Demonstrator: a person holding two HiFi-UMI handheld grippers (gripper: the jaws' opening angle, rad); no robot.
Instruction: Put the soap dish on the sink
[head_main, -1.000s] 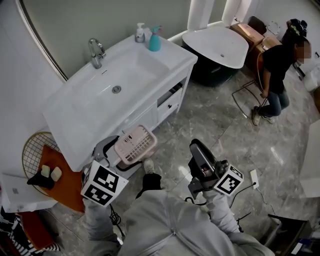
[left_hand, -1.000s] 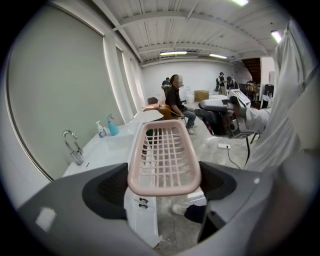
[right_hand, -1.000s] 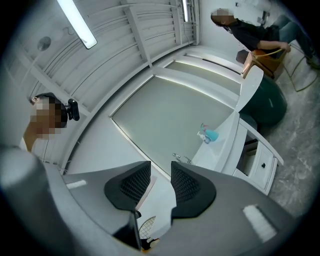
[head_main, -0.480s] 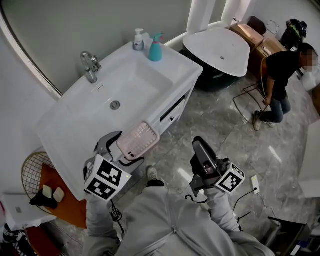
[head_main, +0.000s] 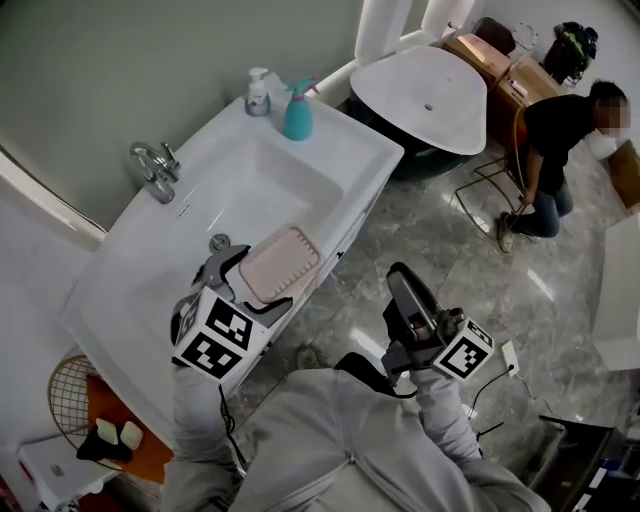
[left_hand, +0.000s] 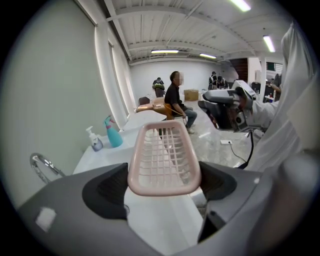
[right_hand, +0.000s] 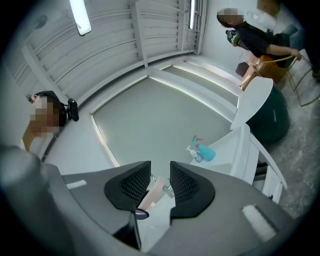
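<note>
Gripping the pink soap dish (head_main: 283, 262) by its near short end, the left gripper (head_main: 245, 285) has one jaw pressed to each side of the rim. The latticed bowl points away from the person. The dish lies over the front lip of the white sink (head_main: 130, 280), at about four o'clock from the drain (head_main: 218, 242). It looks to be held just above the lip, though contact cannot be ruled out from overhead. White bench top runs along that front edge toward eight o'clock.

At four o'clock from the dish, well apart and over the marble floor (head_main: 450, 250), the right gripper (head_main: 403, 290) holds nothing, its jaws parted by a narrow gap.

Farther off, the faucet (head_main: 152, 165) stands at ten o'clock on the back edge. A teal spray bottle (head_main: 297, 112) and a pump bottle (head_main: 258, 92) stand side by side at twelve o'clock on the far corner. Beyond, at one o'clock, is a white oval tub (head_main: 430, 85), with a person (head_main: 555, 150) at two o'clock.
</note>
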